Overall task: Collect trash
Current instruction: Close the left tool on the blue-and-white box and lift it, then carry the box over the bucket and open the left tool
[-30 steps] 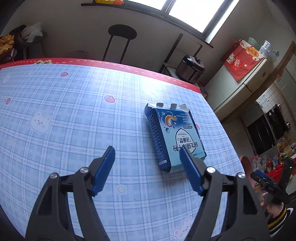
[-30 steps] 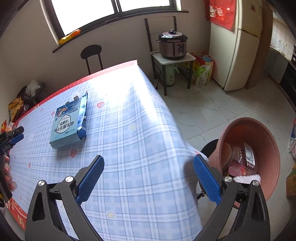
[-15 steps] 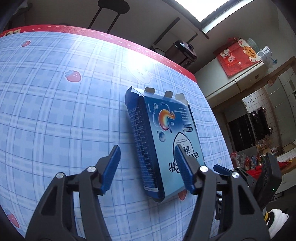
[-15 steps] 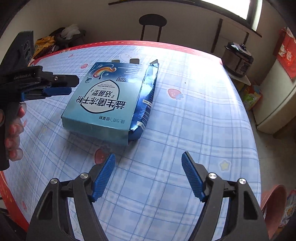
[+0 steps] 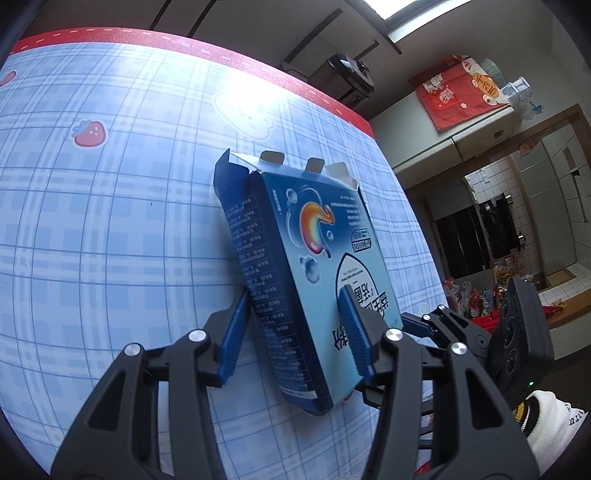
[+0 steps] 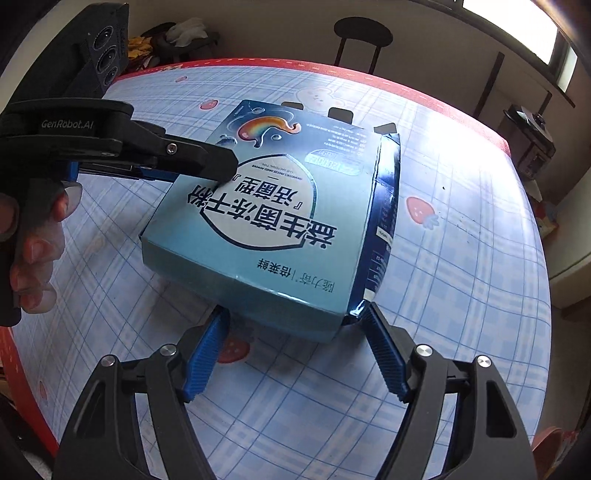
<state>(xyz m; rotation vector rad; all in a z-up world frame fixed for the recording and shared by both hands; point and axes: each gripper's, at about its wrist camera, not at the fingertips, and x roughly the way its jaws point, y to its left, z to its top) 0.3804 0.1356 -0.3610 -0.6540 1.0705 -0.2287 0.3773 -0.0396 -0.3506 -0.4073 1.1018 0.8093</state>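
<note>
blue box (image 5: 314,273) between closing left gripper (image 5: 295,332) jaws; right gripper (image 6: 295,350) released, straddling its near end.

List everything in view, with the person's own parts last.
carton: one, blue, end flaps open, on the tablecloth
tablecloth: one, blue plaid with a red border, covering the table
stool: one, black, beyond the table's far edge
cooker: one, dark, right of the table
cloth: one, red, hanging on the fridge
left tongs: black with blue pads, jaws just been closing, pinching the carton's edge
right tongs: black with blue pads, jaws just been closing, open at the carton's near end
hand: one, holding the left tongs' handle
</note>
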